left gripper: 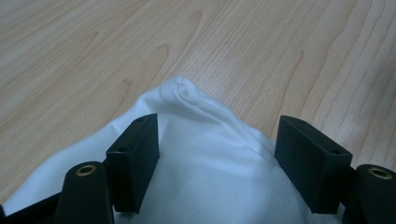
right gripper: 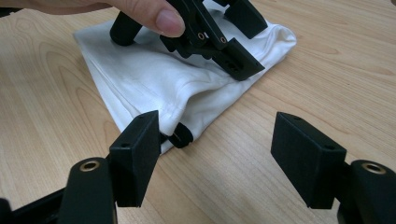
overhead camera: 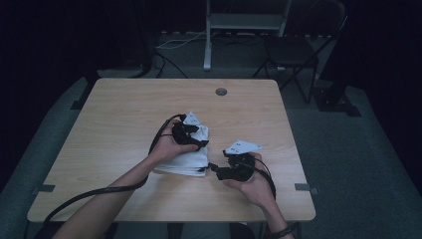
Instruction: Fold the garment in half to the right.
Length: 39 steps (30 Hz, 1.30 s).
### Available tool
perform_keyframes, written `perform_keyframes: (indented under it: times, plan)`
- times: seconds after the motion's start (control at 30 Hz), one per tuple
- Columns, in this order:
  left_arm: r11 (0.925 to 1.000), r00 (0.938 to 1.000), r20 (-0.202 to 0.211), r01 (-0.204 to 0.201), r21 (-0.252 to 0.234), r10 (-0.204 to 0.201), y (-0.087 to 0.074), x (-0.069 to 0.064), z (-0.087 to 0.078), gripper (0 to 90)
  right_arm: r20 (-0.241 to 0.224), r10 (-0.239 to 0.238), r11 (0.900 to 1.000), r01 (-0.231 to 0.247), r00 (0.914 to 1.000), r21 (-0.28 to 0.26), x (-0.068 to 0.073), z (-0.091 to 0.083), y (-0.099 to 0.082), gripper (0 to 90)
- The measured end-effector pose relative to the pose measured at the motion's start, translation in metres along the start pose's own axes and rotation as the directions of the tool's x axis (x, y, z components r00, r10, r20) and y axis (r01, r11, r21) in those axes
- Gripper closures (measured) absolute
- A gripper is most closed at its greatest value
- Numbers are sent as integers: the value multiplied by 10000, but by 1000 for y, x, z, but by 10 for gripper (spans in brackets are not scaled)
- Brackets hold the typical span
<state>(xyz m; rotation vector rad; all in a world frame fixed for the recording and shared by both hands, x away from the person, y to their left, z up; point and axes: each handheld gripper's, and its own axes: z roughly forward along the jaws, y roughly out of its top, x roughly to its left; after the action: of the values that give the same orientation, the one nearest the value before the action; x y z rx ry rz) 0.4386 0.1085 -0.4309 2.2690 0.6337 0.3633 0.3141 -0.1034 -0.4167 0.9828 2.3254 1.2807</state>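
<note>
A folded white cloth (overhead camera: pixel 185 160) lies on the wooden table (overhead camera: pixel 119 109), a little to the near side of its middle. My left gripper (overhead camera: pixel 198 135) rests on top of the cloth with its jaws spread wide. In the left gripper view the cloth (left gripper: pixel 210 154) bulges up between the left gripper (left gripper: pixel 217 140) jaws, and the pads do not squeeze it. My right gripper (overhead camera: pixel 213 168) hovers just off the cloth's near right corner and points at it, open. Between the right gripper (right gripper: pixel 217 135) jaws there is bare table. A small black loop (right gripper: pixel 181 136) pokes out of the cloth's hem (right gripper: pixel 154 88) beside one jaw.
A round cable hole (overhead camera: pixel 221 91) sits near the table's far edge. Beyond the table stand a metal frame (overhead camera: pixel 208 45) and a folding chair (overhead camera: pixel 298 50), with cables on the floor. Bare wood stretches left and right of the cloth.
</note>
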Motion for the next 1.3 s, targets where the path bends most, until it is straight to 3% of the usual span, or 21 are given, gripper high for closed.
perform_keyframes:
  times: [0.13,0.3,0.4,0.73,1.0,1.3]
  plan:
    - [10000,10000,49,52,-41,-52,0,0,-1,303,65,8,10000,-7,10000,-61,-1,-1,0,308]
    - [9993,10000,33,49,-370,-48,5,-1,-14,302,294,-63,9999,67,9995,-144,-4,-2,1,278]
    - [9983,9998,-73,190,-555,-194,8,-1,-24,205,447,47,9998,-38,9990,-215,-6,-3,1,237]
    - [9935,9984,-417,-414,-1060,372,11,-2,-68,204,712,275,9988,-246,9971,-412,-13,-10,-2,135]
    - [9922,9967,-694,-500,-1146,422,-14,9,-101,204,712,300,9990,-275,9970,-355,-15,-11,-5,134]
    - [9888,9964,-848,-61,-1494,-66,-49,17,-128,204,809,255,9992,-230,9964,-316,-16,-12,-7,134]
